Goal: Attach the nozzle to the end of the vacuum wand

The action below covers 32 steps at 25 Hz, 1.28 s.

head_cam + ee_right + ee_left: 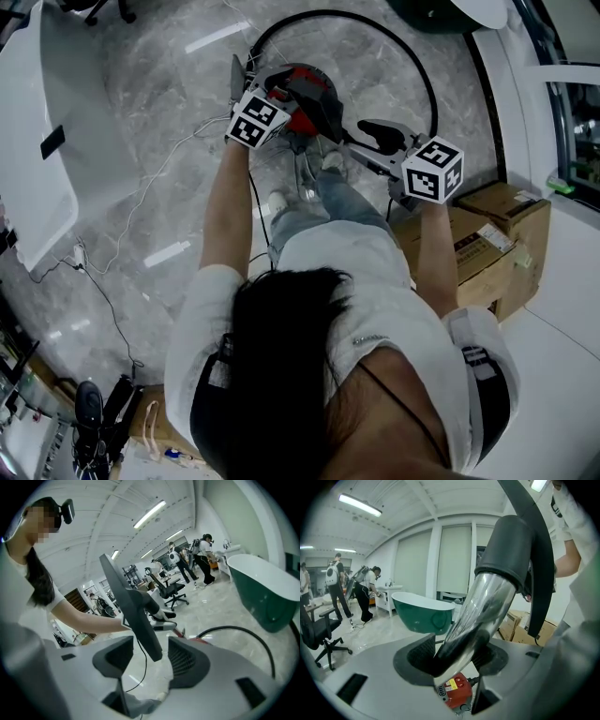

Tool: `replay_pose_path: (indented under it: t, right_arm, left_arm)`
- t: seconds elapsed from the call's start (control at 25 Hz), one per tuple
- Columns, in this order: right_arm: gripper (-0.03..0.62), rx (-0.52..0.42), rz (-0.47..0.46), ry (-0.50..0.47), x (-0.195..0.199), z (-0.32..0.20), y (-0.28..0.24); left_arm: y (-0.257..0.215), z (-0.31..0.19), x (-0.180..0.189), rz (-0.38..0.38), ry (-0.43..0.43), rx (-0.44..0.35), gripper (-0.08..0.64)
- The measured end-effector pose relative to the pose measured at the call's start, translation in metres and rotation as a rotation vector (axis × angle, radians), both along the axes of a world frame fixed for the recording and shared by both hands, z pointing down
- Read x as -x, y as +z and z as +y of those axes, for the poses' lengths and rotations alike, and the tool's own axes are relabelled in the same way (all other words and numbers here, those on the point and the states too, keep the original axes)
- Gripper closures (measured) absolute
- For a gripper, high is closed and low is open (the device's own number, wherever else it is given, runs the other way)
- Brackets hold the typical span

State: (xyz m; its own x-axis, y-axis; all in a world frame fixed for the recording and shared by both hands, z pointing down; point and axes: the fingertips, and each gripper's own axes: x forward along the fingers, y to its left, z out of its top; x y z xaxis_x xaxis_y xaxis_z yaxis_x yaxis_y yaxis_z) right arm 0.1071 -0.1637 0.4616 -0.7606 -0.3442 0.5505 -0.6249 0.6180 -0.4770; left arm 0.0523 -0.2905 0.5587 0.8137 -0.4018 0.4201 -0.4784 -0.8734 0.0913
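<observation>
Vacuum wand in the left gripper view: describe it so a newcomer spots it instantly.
Start at the green bathtub mid-room; in front of it, the vacuum wand slants down between the left gripper's jaws. It is the only mirror-bright metal tube, capped by a black cuff, unlike the red canister below.

Strip lights (360, 505) run across a white ceiling above a showroom with a polished grey marble floor (169, 112). A dark green bathtub (423, 616) stands before tall windows with pale blinds (454, 559). A black office chair (318, 634) sits at the left, with people (335, 585) in the distance beyond it. Cardboard boxes (506, 220) are stacked at one side, and thin white cables (141, 202) trail over the floor.
</observation>
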Motion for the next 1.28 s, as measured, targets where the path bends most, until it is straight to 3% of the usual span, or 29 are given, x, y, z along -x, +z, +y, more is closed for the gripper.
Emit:
replay_pose_path:
  t: [0.88, 1.28]
  right_arm:
    - [0.362, -0.024, -0.076, 0.093, -0.016, 0.006, -0.008]
    - [0.362, -0.019, -0.098, 0.114, -0.02, 0.007, -0.009]
  left_arm:
    - [0.028, 0.026, -0.026, -0.096, 0.074, -0.033, 0.344]
    - [0.03, 0.028, -0.022, -0.094, 0.075, -0.018, 0.344]
